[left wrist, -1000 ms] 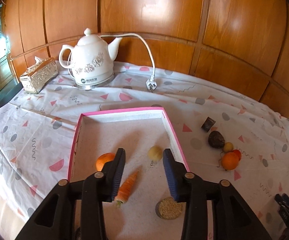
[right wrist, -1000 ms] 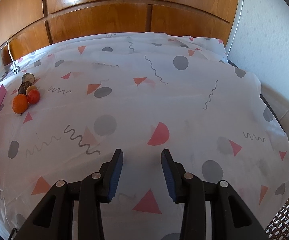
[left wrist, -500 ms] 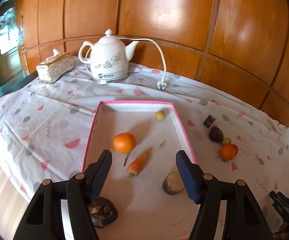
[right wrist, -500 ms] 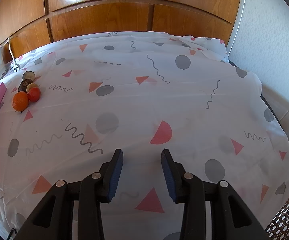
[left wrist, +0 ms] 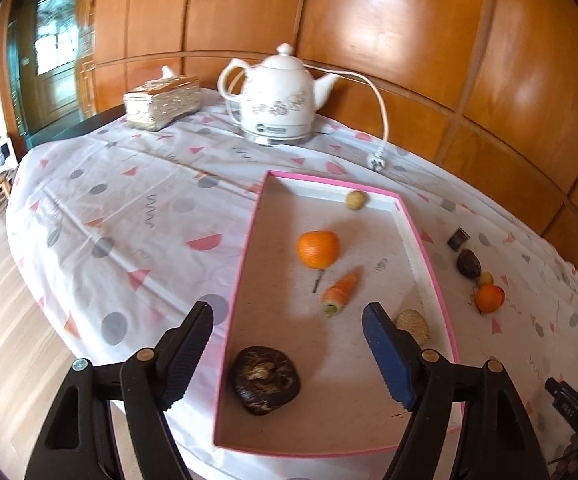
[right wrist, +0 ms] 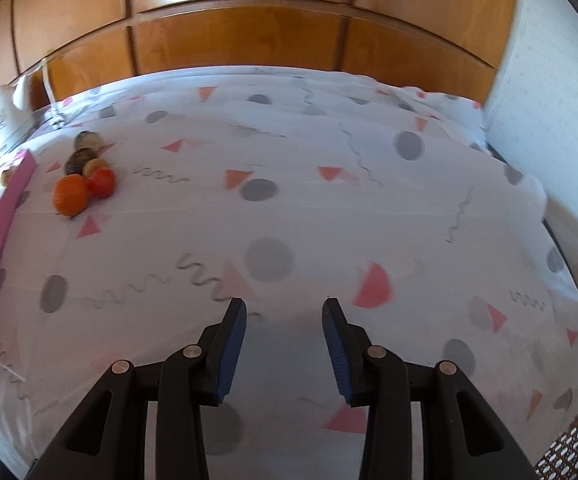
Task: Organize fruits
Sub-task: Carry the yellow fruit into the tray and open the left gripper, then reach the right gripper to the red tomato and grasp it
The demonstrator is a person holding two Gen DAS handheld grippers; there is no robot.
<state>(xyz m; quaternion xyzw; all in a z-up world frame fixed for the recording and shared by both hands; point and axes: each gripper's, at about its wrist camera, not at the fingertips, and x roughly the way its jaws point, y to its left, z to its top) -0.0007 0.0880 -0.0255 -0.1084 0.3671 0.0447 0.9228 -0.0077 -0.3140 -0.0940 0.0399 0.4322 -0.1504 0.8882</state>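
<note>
A pink-rimmed tray (left wrist: pixel 245 264) lies on the patterned tablecloth. It holds an orange (left wrist: pixel 317 249), a carrot (left wrist: pixel 341 291), a small yellowish fruit (left wrist: pixel 356 200), a round tan item (left wrist: pixel 412 323) and a dark brown lumpy fruit (left wrist: pixel 267 380). My left gripper (left wrist: pixel 289 312) hovers over the tray's near end, jaws opening, nothing between them. Right of the tray sits a loose cluster: an orange (left wrist: pixel 488 298), a dark fruit (left wrist: pixel 469 263) and a dark small block (left wrist: pixel 459 238). My right gripper (right wrist: pixel 285 306) is open over bare cloth, far right of that cluster (right wrist: pixel 71 194).
A white kettle (left wrist: pixel 279 98) with its cord and plug (left wrist: pixel 377 160) stands at the back by the wood-panelled wall. A tissue box (left wrist: pixel 163 102) sits to its left. The table edge drops to wooden floor on the left. A wicker surface (right wrist: pixel 577 440) shows at lower right.
My left gripper has pulled back from the tray and its jaws have spread wide; the dark brown fruit has come into view at the tray's near end. The right gripper shifted slightly.
</note>
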